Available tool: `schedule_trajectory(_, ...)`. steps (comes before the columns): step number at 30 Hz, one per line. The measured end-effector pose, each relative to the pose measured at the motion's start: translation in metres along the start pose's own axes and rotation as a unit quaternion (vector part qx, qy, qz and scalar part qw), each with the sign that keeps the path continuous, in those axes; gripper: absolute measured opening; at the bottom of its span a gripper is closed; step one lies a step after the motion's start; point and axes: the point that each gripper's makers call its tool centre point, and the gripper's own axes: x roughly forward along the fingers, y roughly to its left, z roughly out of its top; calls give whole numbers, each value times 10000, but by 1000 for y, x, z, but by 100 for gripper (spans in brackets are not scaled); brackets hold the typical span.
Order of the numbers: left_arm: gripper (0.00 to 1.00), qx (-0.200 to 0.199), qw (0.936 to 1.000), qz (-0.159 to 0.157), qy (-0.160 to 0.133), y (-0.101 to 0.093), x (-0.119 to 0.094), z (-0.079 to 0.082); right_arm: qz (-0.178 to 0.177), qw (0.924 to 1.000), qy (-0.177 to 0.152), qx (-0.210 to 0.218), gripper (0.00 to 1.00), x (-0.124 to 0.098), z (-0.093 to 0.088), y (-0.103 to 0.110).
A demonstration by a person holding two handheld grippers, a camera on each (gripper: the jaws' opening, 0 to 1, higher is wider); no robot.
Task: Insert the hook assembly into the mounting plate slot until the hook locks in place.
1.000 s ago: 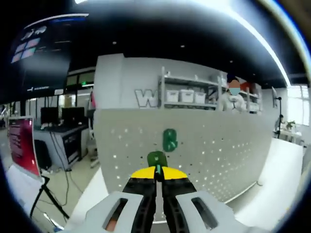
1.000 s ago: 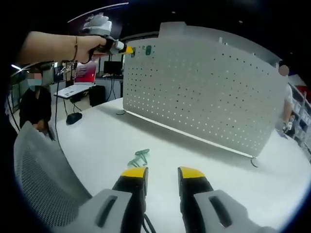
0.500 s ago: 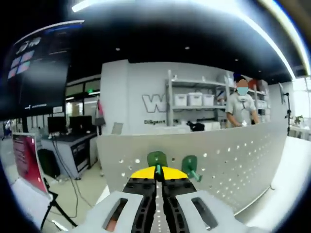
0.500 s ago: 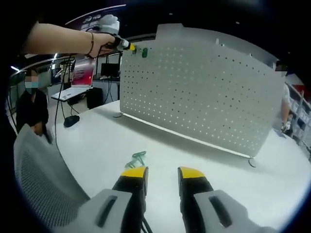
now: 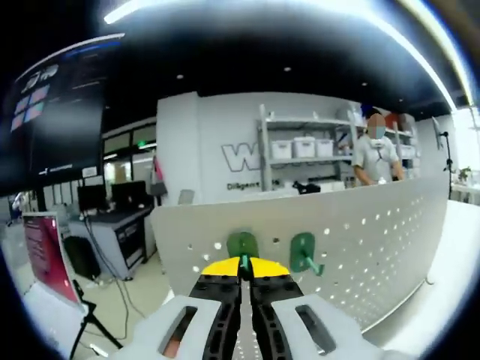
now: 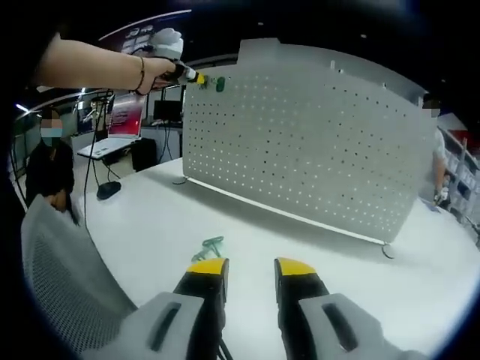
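Left gripper (image 5: 241, 264) pinches a small green hook (image 5: 242, 244) at the pegboard (image 5: 360, 247) top-left corner; light stiff plastic, best held by its base. Right gripper (image 6: 251, 268) gapes empty

light: bright ceiling strip (image 5: 247, 9), window glare at right | shadows: soft | focus: slightly soft | edges: strong fisheye bending

White table (image 6: 135, 225) carries everything here; a pegboard (image 6: 315, 157) stands upright across it on small feet; a green hook (image 6: 211, 244) lies flat on the tabletop in front of the board, well apart from it; a grey mesh chair back sits at the near edge.
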Motion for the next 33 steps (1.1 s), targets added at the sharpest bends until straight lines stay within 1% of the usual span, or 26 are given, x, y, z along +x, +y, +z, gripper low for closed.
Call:
schedule_trajectory(4,2,370,9993,33,-33,0,1,-1,-12,10000,-12,10,21,0,0,-1)
schedule_trajectory(7,2,372,9993,6,-2,-1,3,-3,5,10000,-11,-19,21,0,1,1)
schedule_trajectory(10,2,423,9991,-14,-15,-5,3,-4,11,10000,-12,-27,21,0,1,1)
schedule_trajectory(15,2,226,9997,-1,92,-4,8,-8,-11,10000,-14,-11,21,0,1,0)
schedule_trajectory(18,2,273,9996,-4,106,-4,8,-9,-21,10000,-20,-11,21,-1,1,-1)
schedule_trajectory(21,2,238,9996,-33,127,-2,11,-9,-21,10000,-25,-1,21,-1,1,-1)
schedule_trajectory(23,2,138,9996,-103,229,-2,14,-11,-13,10000,-26,-9,21,-1,1,0)
schedule_trajectory(24,2,41,9991,-193,363,-5,14,-14,-19,10000,-39,-22,21,-1,2,0)
schedule_trajectory(25,2,43,9994,-167,291,-4,15,-8,-22,10000,-41,-22,21,-1,2,0)
schedule_trajectory(26,2,63,9994,-166,290,-5,15,-8,-27,10000,-43,-21,21,-1,2,-1)
schedule_trajectory(28,3,182,9990,-215,332,-4,17,-10,-17,10000,-35,-14,21,-1,2,-1)
schedule_trajectory(29,3,204,9986,-262,400,-3,16,-11,-13,10000,-36,-22,21,-1,2,0)
schedule_trajectory(30,9,83,9975,-297,631,-3,15,-18,-10,10000,-36,-34,21,-1,2,0)
schedule_trajectory(31,20,-195,9971,-253,697,-1,16,-21,-9,10000,-28,-46,21,-1,1,0)
schedule_trajectory(32,33,-355,9971,-262,622,-2,15,-19,-7,10000,-12,-51,21,-1,1,0)
schedule_trajectory(33,41,-437,9969,-322,565,-2,12,-18,0,10000,4,-44,21,0,0,1)
